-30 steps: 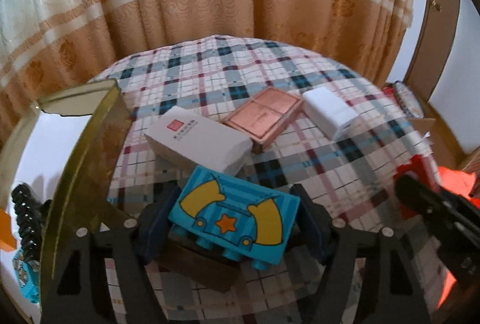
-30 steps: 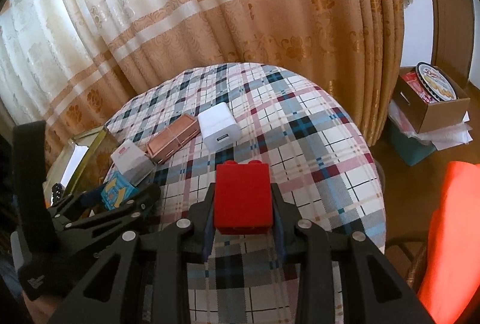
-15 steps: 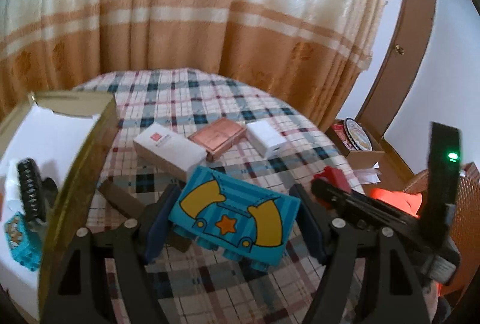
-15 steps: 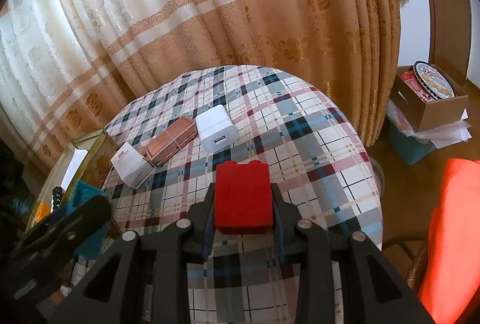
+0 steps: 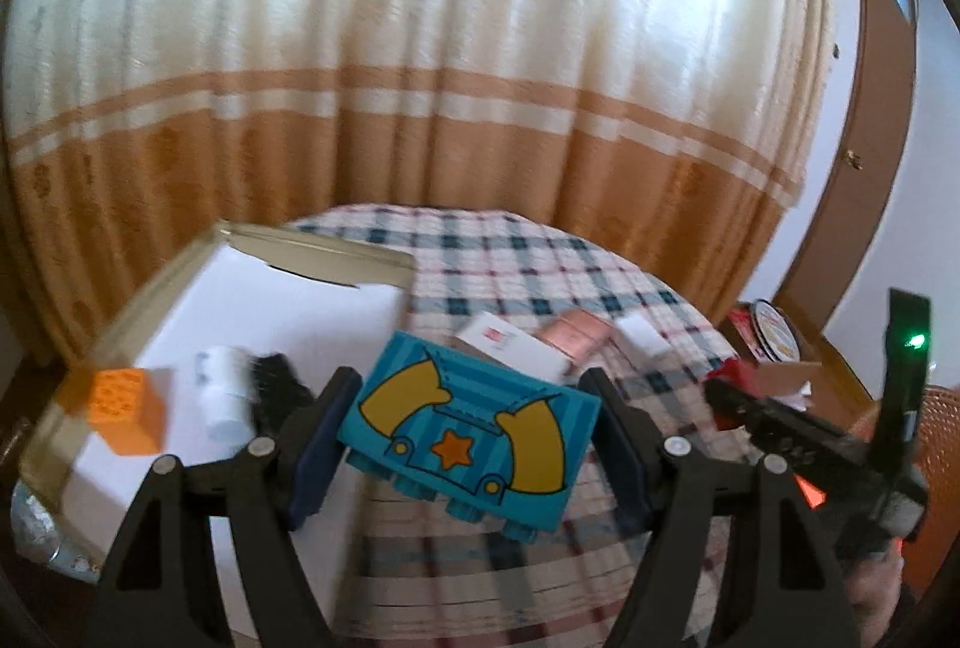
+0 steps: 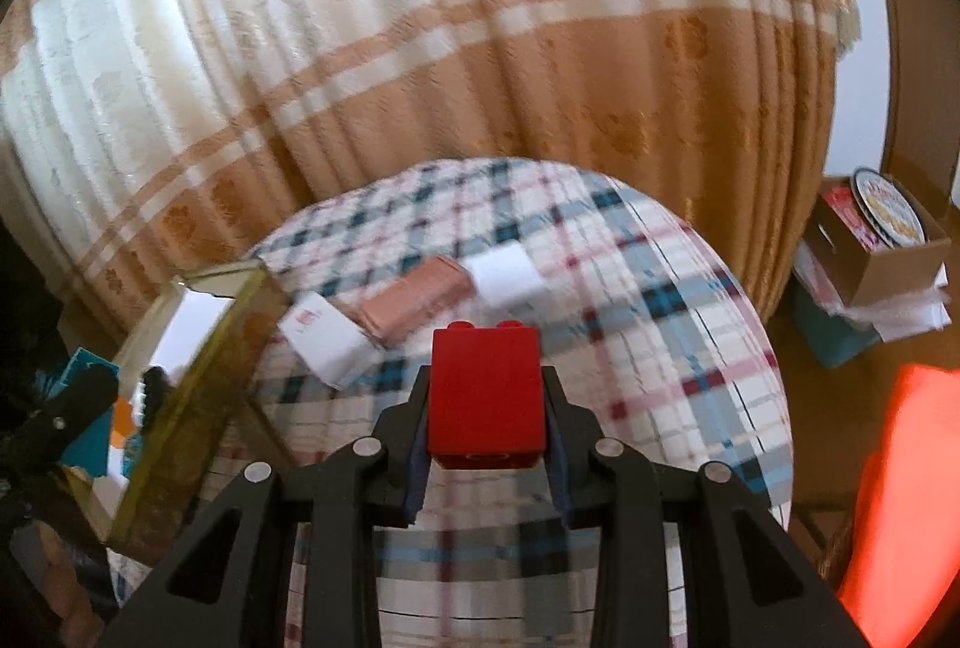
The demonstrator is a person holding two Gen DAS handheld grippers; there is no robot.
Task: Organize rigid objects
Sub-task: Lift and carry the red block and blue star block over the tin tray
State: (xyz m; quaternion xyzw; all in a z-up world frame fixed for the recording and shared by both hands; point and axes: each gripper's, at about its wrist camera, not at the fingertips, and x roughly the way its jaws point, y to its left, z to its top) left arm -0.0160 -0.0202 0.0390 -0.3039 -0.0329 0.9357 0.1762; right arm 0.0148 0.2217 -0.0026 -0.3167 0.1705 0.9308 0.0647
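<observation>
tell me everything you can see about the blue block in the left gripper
The blue block is a wide toy brick of glossy plastic, teal with darker stripes, printed with two yellow curved shapes and an orange star. Round studs show along its near lower edge. It is tilted, its printed face towards the camera, and clamped at both ends between the left gripper's dark pads, held above the plaid tablecloth beside the open box. Nothing else touches it.

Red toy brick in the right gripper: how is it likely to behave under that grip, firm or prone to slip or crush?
The red brick looks like hard moulded plastic with square faces, so it probably stays rigid. The right gripper clamps two flat sides, which should resist twisting. Its glossy surface might let it slide if the grip eased.
</observation>
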